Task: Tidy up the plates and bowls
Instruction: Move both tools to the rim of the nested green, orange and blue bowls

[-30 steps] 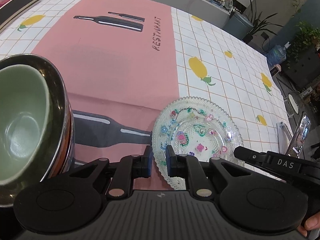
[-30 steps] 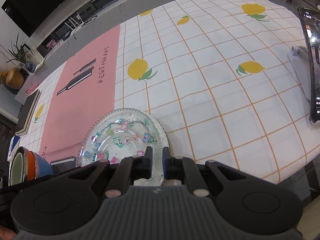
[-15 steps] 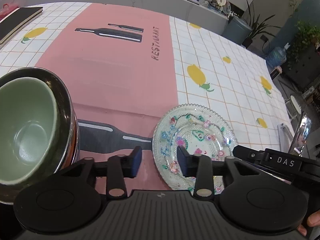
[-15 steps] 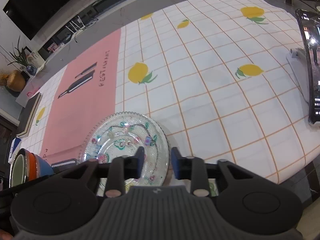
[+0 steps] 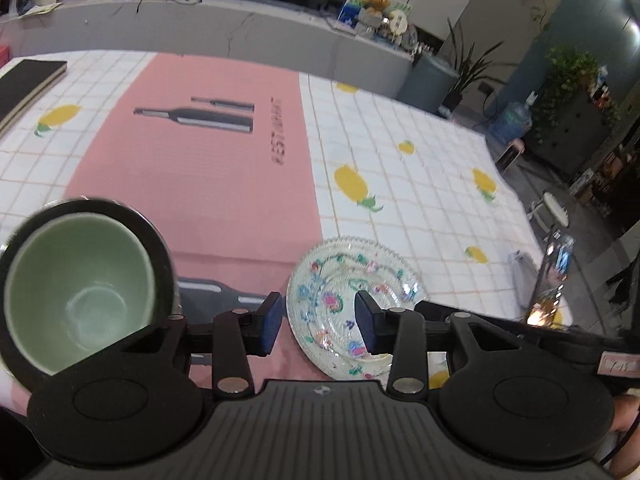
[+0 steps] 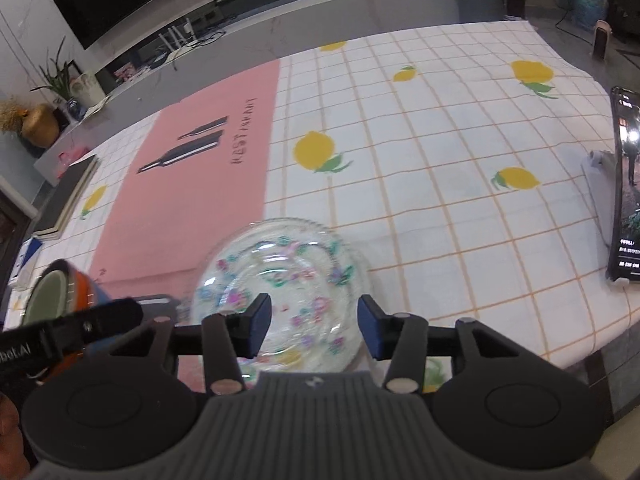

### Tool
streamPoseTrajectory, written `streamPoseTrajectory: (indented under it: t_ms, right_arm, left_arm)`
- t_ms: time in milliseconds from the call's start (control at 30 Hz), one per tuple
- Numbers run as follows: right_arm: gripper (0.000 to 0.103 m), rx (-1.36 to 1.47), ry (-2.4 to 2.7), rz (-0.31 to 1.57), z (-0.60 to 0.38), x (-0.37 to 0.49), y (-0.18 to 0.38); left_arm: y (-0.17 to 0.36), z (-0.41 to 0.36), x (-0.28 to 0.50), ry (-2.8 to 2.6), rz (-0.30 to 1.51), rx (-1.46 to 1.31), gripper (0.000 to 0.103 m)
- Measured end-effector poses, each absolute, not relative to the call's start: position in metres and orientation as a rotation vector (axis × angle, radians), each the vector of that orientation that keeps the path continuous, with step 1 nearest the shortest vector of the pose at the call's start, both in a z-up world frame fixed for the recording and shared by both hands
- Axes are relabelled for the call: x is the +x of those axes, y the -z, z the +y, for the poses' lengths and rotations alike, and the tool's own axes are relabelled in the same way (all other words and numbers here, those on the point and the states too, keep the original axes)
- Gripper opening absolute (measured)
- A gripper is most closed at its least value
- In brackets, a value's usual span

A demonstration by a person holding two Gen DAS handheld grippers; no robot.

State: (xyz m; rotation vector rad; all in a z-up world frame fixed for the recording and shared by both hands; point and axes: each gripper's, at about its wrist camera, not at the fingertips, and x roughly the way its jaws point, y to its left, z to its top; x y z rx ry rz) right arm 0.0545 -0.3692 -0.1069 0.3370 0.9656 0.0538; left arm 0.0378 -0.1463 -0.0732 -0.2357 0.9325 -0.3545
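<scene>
Between the spread blue pads of the right hand-held gripper [image 6: 314,330] lies the near part of the glass plate [image 6: 280,272], straight ahead and slightly below, with both jaws wide apart and holding nothing. Judged from this, the right side is the nearer one to the plate, since its rim fills the gap between the fingers. For the left hand-held gripper [image 5: 316,322], equally open and empty, the glass plate [image 5: 348,296] sits ahead and to the right, its left edge just beyond the gap, while the stack of bowls [image 5: 84,284] stands close on the left. Being round, the plate has no long axis; it rests flat on the tabletop [image 6: 440,184], straddling the edge of the pink panel. It is clear pressed glass with a scalloped rim and small painted flowers, thin-edged and probably slippery to pinch. A pale green bowl [image 5: 80,292] nests topmost in the stack.
</scene>
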Motion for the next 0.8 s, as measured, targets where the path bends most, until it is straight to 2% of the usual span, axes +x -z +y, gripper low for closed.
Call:
streamPoseTrajectory:
  t_ms: [67,167,467,800]
  right_arm:
    - [0.049,0.336,-0.066,0.942,-0.362,0.054,0.097]
    - [0.06,0.347,-0.088,0.907,-0.348,0.055,0.082]
    - [0.071,0.399,-0.194,0.905,-0.296,0.078,0.068]
    - [0.073,0.48,-0.276,1.048,-0.238,0.112,0.092]
  left_arm:
    - [0.063,-0.139,0.036,0.358,0.908,-0.239,0.045]
    - [0.047,-0.128,0.032,0.343,0.86,-0.208,0.047]
    - [0.027,-0.061,0.035,0.218,0.788,-0.258,0.076]
    - [0.054,0.013,0.04,0.036,0.849,-0.419,0.076]
